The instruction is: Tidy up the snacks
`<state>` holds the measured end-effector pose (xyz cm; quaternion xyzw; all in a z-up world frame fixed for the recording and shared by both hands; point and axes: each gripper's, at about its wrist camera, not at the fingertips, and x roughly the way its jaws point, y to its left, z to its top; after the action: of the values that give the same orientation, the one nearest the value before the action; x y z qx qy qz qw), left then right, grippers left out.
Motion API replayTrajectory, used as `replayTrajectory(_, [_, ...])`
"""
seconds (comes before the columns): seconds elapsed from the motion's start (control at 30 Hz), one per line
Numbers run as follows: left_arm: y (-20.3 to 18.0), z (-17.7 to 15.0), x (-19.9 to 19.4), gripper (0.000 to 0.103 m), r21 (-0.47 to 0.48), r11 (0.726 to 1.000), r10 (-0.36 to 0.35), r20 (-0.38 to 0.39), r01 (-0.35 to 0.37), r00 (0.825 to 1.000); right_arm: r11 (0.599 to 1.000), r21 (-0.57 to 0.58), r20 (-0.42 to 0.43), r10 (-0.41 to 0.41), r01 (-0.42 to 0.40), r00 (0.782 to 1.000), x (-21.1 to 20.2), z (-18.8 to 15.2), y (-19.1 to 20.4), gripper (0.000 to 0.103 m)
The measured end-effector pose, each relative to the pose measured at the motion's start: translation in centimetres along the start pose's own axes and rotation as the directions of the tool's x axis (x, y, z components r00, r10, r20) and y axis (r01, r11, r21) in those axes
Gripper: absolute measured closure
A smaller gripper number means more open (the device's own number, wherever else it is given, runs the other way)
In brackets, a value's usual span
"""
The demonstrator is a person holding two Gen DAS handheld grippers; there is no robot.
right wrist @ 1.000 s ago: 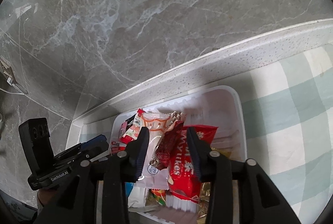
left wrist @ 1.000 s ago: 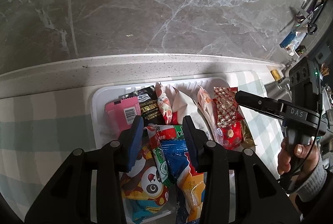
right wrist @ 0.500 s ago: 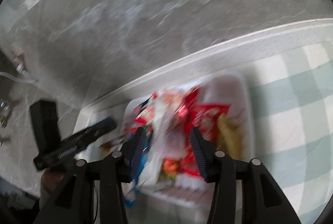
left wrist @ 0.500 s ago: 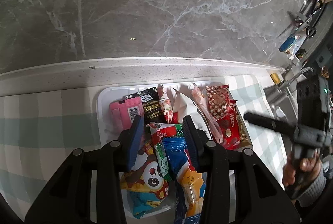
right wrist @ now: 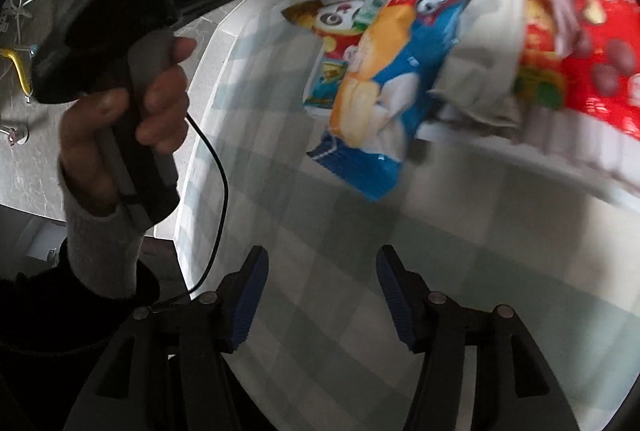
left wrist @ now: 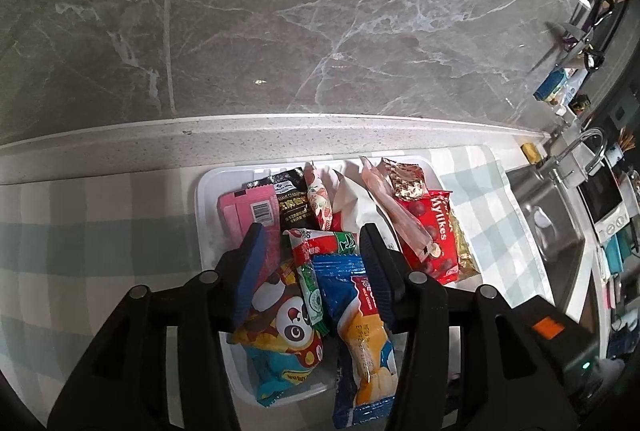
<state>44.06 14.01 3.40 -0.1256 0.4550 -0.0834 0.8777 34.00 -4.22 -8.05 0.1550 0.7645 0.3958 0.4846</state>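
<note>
Holding mixed snack packets [left wrist: 352, 295], white tray [left wrist: 204, 227]

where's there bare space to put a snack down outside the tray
Bare checked cloth lies left of the white tray, up to the speckled counter edge. More lies under the open right gripper, nearer than the overhanging blue packet. The tray is crowded with packets; the sink borders its right.
</note>
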Motion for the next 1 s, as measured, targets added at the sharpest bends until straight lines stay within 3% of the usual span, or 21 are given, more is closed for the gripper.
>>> replayTrajectory(0.2, [-0.4, -0.5, -1.0, 0.052, 0.027, 0.999, 0.03, 0.012, -0.03, 0.999, 0.999, 0.007, 0.094, -0.048, 0.048, 0.994, -0.6, 1.3, -0.1, 0.04])
replayTrajectory(0.4, [-0.7, -1.1, -2.5, 0.049, 0.053, 0.995, 0.082, 0.034, -0.084, 0.996, 0.998, 0.016, 0.105, -0.069, 0.068, 0.992, -2.6, 0.8, 0.4, 0.038])
replayTrajectory(0.57, [-1.4, -1.9, -4.0, 0.044, 0.067, 0.991, 0.109, 0.042, -0.111, 0.993, 0.982, -0.024, 0.158, -0.18, 0.186, 0.971, -5.2, -0.8, 1.8, 0.037])
replayTrajectory(0.63, [-1.9, -2.3, -4.8, 0.03, 0.077, 0.99, 0.115, 0.05, -0.119, 0.992, 0.97, -0.03, 0.205, -0.231, 0.242, 0.951, -6.8, -1.6, 2.3, 0.032])
replayTrajectory(0.77, [-3.4, -3.4, -6.6, 0.023, 0.093, 0.987, 0.123, 0.065, -0.129, 0.99, 0.937, -0.028, 0.3, -0.324, 0.348, 0.897, -9.6, -3.0, 3.7, 0.023])
replayTrajectory(0.83, [-4.0, -3.9, -7.4, 0.005, 0.097, 0.987, 0.124, 0.069, -0.13, 0.99, 0.918, -0.024, 0.342, -0.364, 0.395, 0.866, -11.1, -3.8, 4.4, 0.017])
replayTrajectory(1.0, [-6.5, -5.8, -10.3, 0.002, 0.134, 0.983, 0.114, 0.095, -0.126, 0.989, 0.862, -0.018, 0.44, -0.448, 0.507, 0.778, -13.4, -5.8, 6.8, 0.001])
